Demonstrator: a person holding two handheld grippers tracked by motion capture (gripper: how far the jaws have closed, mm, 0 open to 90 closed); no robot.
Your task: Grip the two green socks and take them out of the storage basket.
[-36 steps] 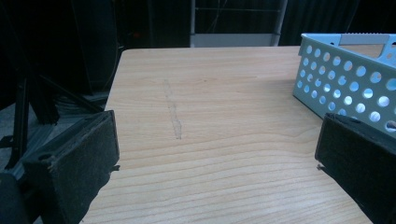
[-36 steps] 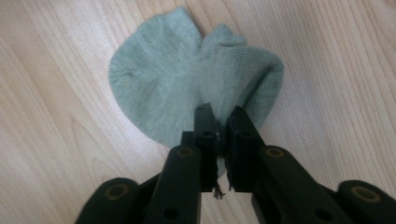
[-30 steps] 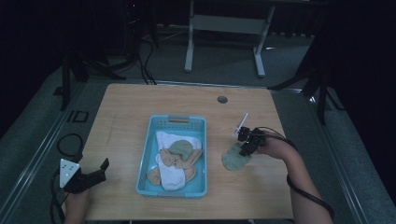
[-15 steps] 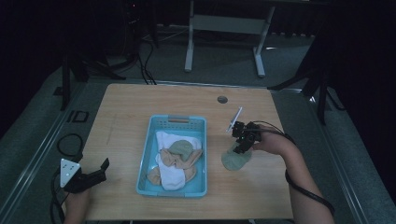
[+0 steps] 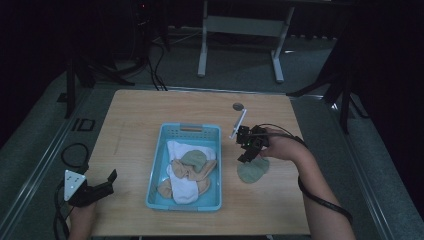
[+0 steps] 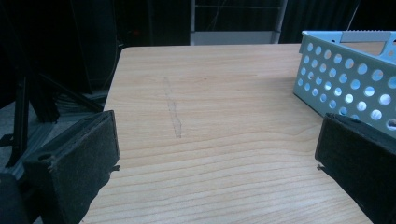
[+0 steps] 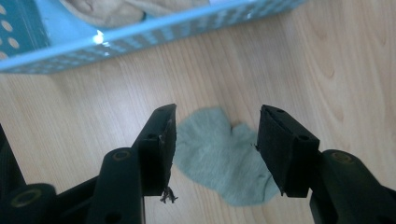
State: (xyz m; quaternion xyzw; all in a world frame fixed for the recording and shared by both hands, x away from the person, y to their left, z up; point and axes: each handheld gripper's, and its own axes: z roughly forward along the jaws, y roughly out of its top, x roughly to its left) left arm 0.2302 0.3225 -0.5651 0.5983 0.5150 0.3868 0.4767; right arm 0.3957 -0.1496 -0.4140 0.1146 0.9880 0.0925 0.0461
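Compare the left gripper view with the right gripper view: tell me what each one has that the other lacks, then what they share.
Left gripper view alone: the table's far edge, a faint pencil-like mark on the wood, and dark stands beyond. Right gripper view alone: a green sock lying flat on the wood below the open right gripper, plus beige fabric inside the basket. Both: the blue perforated basket and the wooden tabletop.

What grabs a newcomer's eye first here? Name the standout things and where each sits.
The light blue perforated basket at the table's centre draws the eye, heaped with white, tan and green socks. Just to its right a single grey-green sock lies flat on the wooden table, with the right gripper poised open above it. The left gripper waits open near the table's front left corner.
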